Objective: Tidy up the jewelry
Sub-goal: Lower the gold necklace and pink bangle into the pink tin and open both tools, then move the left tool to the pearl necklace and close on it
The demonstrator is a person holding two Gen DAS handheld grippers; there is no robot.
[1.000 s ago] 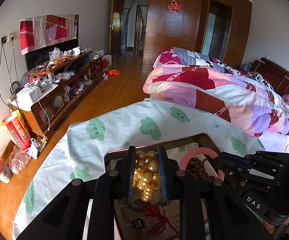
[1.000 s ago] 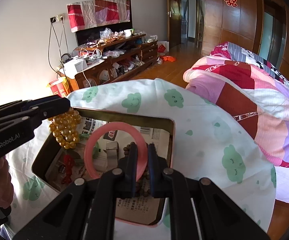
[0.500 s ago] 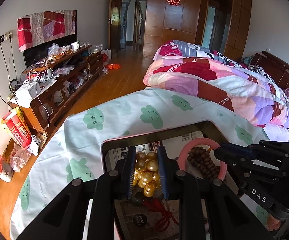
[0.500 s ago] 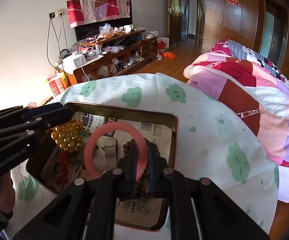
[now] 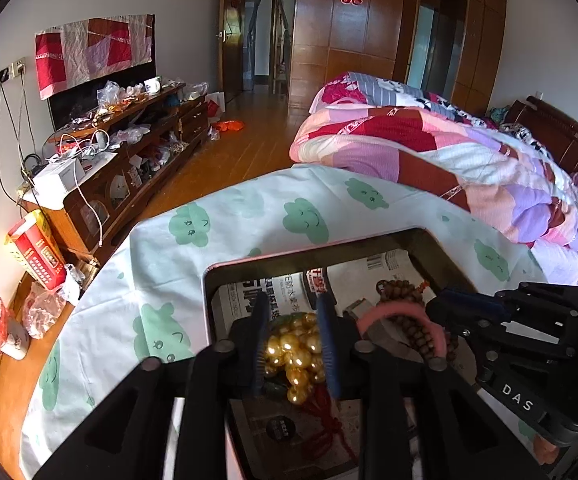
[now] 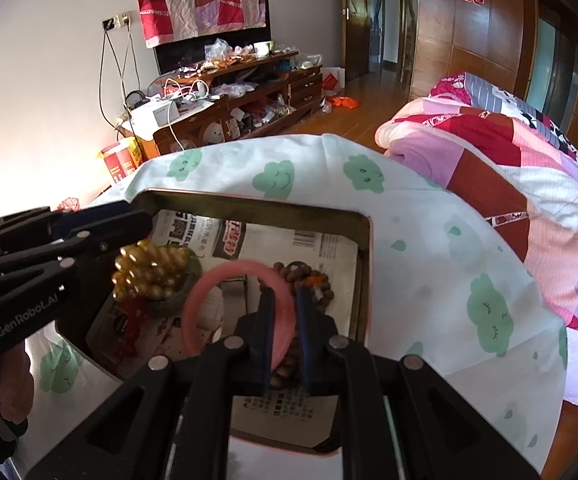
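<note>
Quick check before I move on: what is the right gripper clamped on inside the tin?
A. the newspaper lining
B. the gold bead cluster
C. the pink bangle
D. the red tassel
C: in the right wrist view the right gripper has its nearly shut jaws pinching the rim of the pink bangle, above the brown beads.

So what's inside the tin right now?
Tin: newspaper lining, gold beads, pink bangle, brown beads, red cord. Grippers hide the near part.
</note>
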